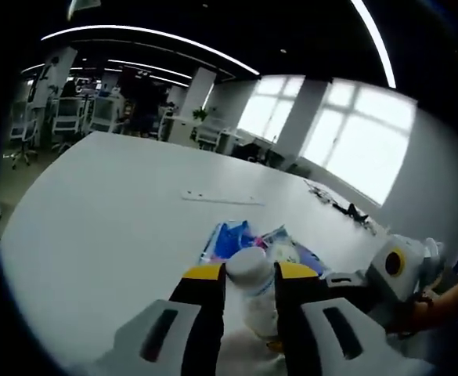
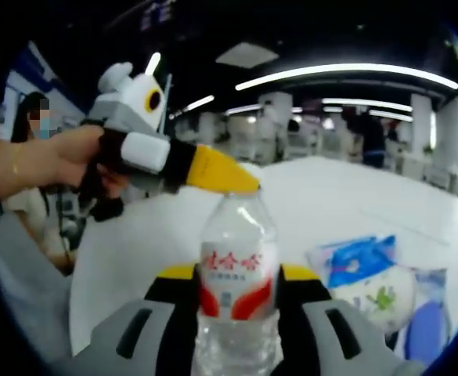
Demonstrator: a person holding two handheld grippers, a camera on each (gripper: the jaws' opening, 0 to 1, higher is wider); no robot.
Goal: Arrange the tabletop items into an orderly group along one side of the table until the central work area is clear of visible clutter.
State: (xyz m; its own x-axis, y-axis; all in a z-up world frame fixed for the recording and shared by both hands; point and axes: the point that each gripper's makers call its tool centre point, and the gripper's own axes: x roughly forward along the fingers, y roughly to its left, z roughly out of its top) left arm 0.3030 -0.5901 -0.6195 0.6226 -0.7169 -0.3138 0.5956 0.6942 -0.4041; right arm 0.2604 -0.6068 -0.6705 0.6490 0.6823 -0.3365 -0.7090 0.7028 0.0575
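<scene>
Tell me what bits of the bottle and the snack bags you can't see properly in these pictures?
- Bottle bottom: cut off by the lower edge in the right gripper view.
- Bottle cap: in the right gripper view the left tongs cover it.
- Blue snack bags: print too blurred to read; in the left gripper view the bottle and tongs hide their near ends.
- Small dark items far along the table: too small to name.

R gripper [image 2: 229, 286] jaws clamp water bottle [image 2: 237, 270]; L gripper [image 2: 248, 186] at cap
</scene>
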